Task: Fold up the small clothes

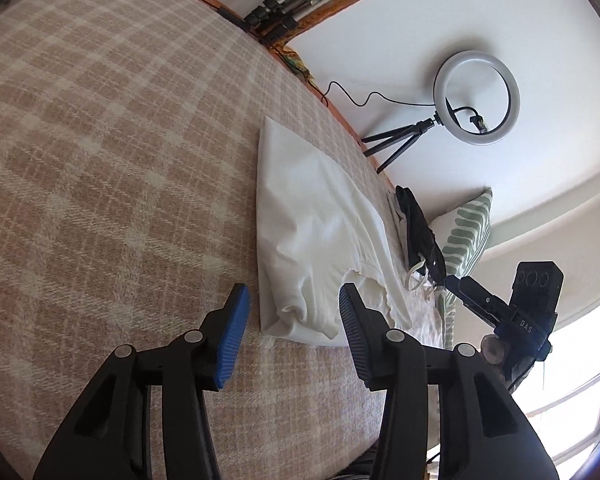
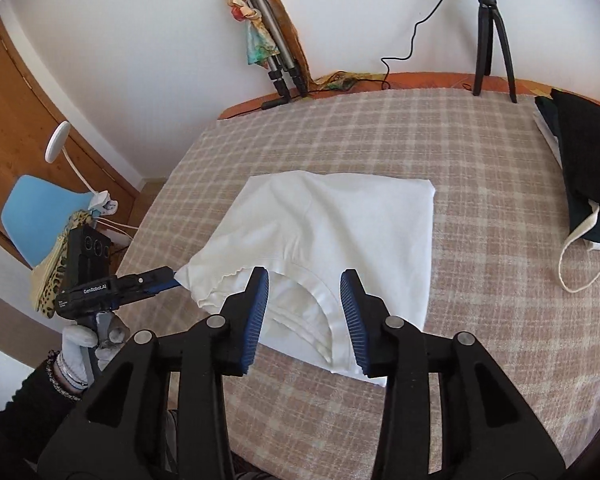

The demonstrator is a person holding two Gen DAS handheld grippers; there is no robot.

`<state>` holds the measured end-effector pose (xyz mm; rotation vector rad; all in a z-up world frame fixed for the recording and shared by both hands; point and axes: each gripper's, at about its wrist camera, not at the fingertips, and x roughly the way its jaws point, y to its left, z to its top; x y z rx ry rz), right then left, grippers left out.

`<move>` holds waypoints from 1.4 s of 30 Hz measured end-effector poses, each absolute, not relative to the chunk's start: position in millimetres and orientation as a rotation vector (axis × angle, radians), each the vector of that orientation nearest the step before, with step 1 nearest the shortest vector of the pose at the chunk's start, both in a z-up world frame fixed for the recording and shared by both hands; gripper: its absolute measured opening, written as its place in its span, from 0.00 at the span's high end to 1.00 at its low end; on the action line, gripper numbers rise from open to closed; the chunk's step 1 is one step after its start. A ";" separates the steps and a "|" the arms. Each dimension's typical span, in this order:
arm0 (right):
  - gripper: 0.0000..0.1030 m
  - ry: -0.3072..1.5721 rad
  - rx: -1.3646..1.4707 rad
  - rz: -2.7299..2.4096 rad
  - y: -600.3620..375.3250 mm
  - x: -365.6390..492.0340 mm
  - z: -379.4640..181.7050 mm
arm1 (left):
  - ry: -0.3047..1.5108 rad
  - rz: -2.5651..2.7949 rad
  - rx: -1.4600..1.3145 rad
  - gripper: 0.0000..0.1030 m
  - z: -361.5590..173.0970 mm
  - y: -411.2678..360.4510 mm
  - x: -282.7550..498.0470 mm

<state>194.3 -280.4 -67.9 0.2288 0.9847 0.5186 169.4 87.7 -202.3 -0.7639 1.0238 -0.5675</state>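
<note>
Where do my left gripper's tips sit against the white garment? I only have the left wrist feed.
Observer: On the right wrist view, the left gripper comes in side-on, with its tips at the near-left corner of the white garment. I cannot confirm contact.
Operator: Is the right gripper open?
Observer: Yes. The right gripper is open and empty, and its fingers frame the neckline.
Operator: Anything beyond the bed on my left?
Observer: A blue chair stands on the floor there, in front of a wooden door.
</note>
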 end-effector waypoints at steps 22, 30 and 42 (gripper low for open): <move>0.61 1.056 0.135 0.691 -225.9 218.5 -86.7 | 0.931 -0.574 -0.532 0.95 -159.8 86.9 154.7; 0.61 1.073 0.201 0.558 -285.8 216.5 -102.6 | 1.006 -0.660 -0.348 0.94 -164.2 18.1 193.4; 0.61 1.119 0.144 0.581 -289.2 209.6 -133.8 | 1.143 -0.710 -0.303 0.94 -178.4 19.8 191.6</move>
